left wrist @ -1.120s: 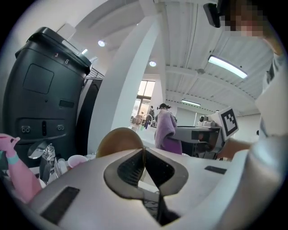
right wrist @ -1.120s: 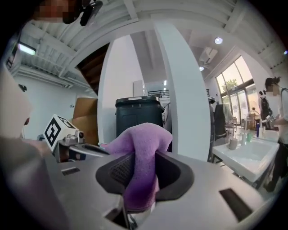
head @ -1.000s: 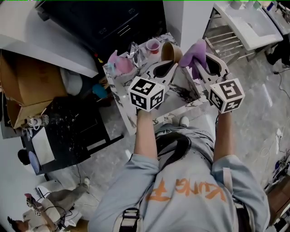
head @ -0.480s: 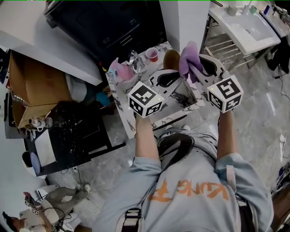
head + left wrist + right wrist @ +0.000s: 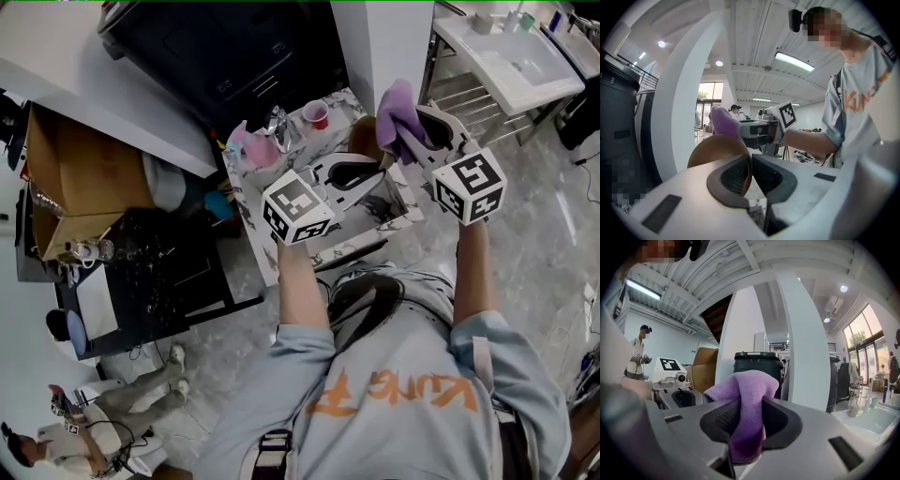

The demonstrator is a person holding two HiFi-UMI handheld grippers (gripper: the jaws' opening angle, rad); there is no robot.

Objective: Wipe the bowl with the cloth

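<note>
A brown bowl [image 5: 363, 134] is held up over the small marble-patterned table [image 5: 251, 202], and my left gripper [image 5: 368, 159] is shut on its rim. In the left gripper view the bowl [image 5: 717, 147] stands on edge, its thin wall pinched between the dark pads of the left gripper [image 5: 751, 164]. Right beside it, my right gripper [image 5: 407, 131] is shut on a purple cloth [image 5: 397, 108]. That cloth [image 5: 749, 387] bulges up out of the right gripper [image 5: 749, 420]. From the left gripper, the cloth [image 5: 723, 123] shows just behind the bowl's rim; whether they touch I cannot tell.
On the table's far side stand a pink cup [image 5: 317, 114], a shiny crumpled object [image 5: 277, 122] and a pink item [image 5: 253, 148]. A black cabinet [image 5: 234, 47] and a white pillar [image 5: 384, 37] rise behind. A cardboard box [image 5: 75, 178] sits left, a white sink stand [image 5: 511, 56] right.
My left gripper has carried the bowl to the right and rolled it, so it now sits closer to the cloth. The right gripper has lifted the cloth slightly.
</note>
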